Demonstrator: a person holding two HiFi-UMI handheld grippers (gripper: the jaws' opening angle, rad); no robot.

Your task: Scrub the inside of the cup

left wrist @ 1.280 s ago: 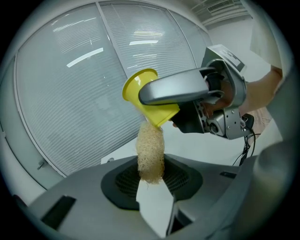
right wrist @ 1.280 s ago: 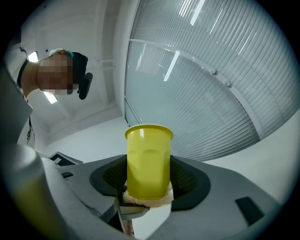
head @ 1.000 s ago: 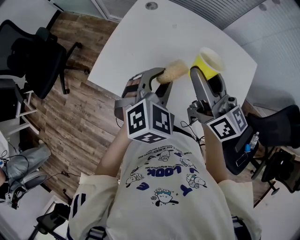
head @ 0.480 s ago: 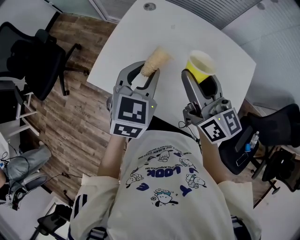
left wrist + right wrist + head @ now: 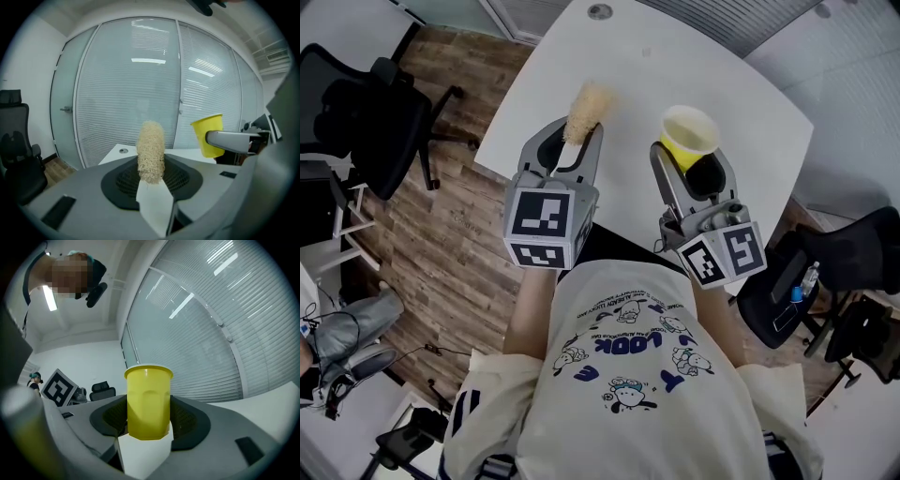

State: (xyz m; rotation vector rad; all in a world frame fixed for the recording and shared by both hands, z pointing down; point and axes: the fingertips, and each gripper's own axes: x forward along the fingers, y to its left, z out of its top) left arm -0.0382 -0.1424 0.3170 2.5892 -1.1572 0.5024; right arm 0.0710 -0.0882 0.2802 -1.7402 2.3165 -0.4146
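A yellow plastic cup (image 5: 687,131) is held above the white table (image 5: 750,84), its mouth facing away from me. My right gripper (image 5: 689,161) is shut on its lower body. In the right gripper view the cup (image 5: 148,401) stands upright between the right gripper's (image 5: 145,439) dark pads. My left gripper (image 5: 572,142) is shut on the base of a tan loofah scrubber (image 5: 589,105), which points away over the table, left of the cup and apart from it. In the left gripper view the scrubber (image 5: 151,150) rises from the left gripper (image 5: 152,187), with the cup (image 5: 210,135) off to the right.
Black office chairs (image 5: 366,103) stand on the wooden floor at the left, another chair (image 5: 853,253) at the right. The table has a round grommet (image 5: 602,11) at its far edge. A glass wall with blinds (image 5: 140,84) lies beyond the table.
The left gripper moved left and rolled, taking the scrubber from the cup's mouth to a spot well apart. The right gripper shifted the cup slightly left and nearer.
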